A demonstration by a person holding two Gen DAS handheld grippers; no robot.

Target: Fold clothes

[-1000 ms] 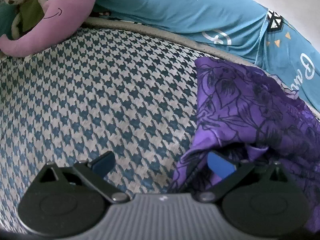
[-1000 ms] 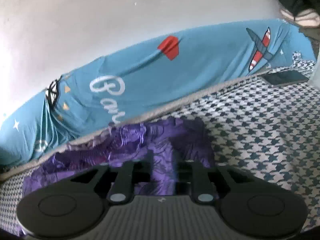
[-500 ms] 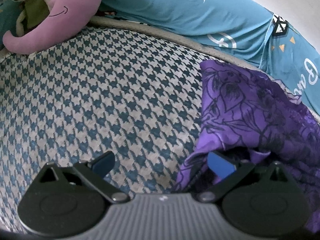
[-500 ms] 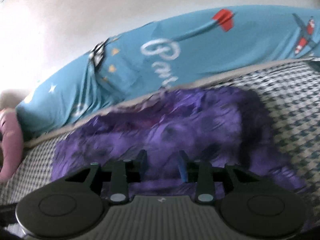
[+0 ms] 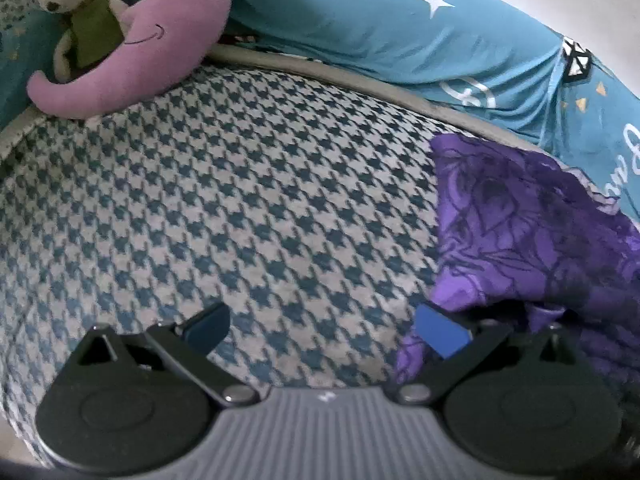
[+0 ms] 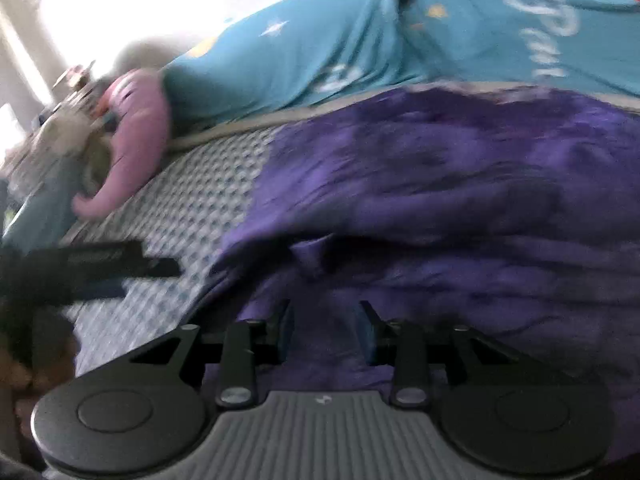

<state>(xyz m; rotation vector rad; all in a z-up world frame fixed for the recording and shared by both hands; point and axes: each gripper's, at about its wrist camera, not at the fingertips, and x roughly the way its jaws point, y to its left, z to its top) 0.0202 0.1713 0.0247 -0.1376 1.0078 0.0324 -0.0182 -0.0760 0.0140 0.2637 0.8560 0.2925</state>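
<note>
1. Houndstooth bed cover (image 5: 224,208): lying under everything.
2. Teal bedding (image 5: 400,36): running along cover's far edge.
3. Purple garment (image 5: 540,232): lying rumpled on cover's right part.
4. Purple plush (image 5: 160,40): sitting at cover's far-left corner.
5. Left gripper (image 5: 322,330): fingers spread wide, right pad at garment's edge.
6. Right gripper (image 6: 326,330): fingers standing part-spread over garment, pinching nothing.

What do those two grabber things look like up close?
Each gripper has a ribbed grey middle plate, with a round black disc on either side and thin black link bars with silver pins. The left gripper has blue pads on its fingertips. The right gripper looks the same, with blue pads too. No cables or sleeves show.
</note>
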